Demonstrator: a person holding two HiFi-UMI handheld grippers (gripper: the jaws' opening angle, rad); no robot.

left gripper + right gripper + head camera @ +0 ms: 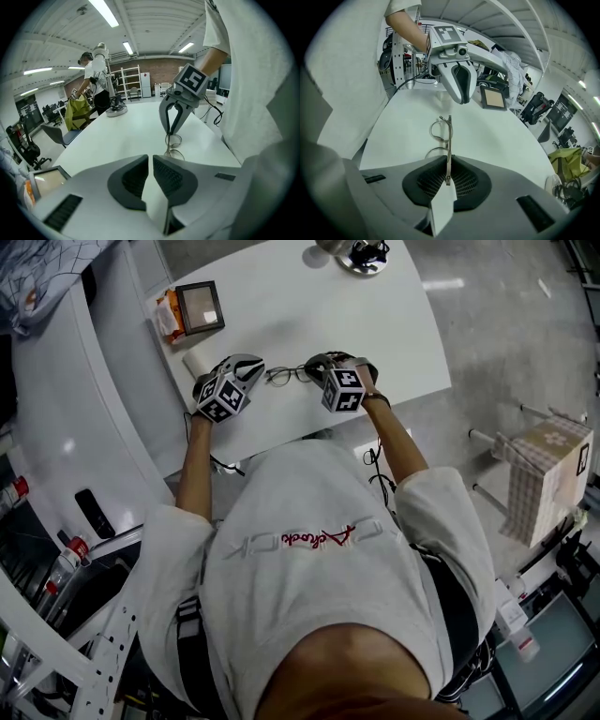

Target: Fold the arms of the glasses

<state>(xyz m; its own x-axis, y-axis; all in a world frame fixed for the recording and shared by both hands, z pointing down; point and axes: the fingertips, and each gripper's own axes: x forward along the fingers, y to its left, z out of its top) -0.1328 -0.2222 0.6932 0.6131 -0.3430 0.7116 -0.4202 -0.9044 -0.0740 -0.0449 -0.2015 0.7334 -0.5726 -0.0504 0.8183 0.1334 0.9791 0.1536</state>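
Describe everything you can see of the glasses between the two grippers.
The glasses are a thin wire pair, metal by the look, with two round rims. One slim arm runs straight back into the right gripper, whose jaws are shut on it near its end. The rims sit low at the white table, between the two grippers; whether they rest on it is unclear. The other arm cannot be made out. The left gripper is near but apart from them, its jaws slightly parted on nothing.

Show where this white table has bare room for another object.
Free: the tabletop between the thin wire-framed glasses and the round metal base, and its right end. Crowded: the left corner, with a dark square frame and orange packet.
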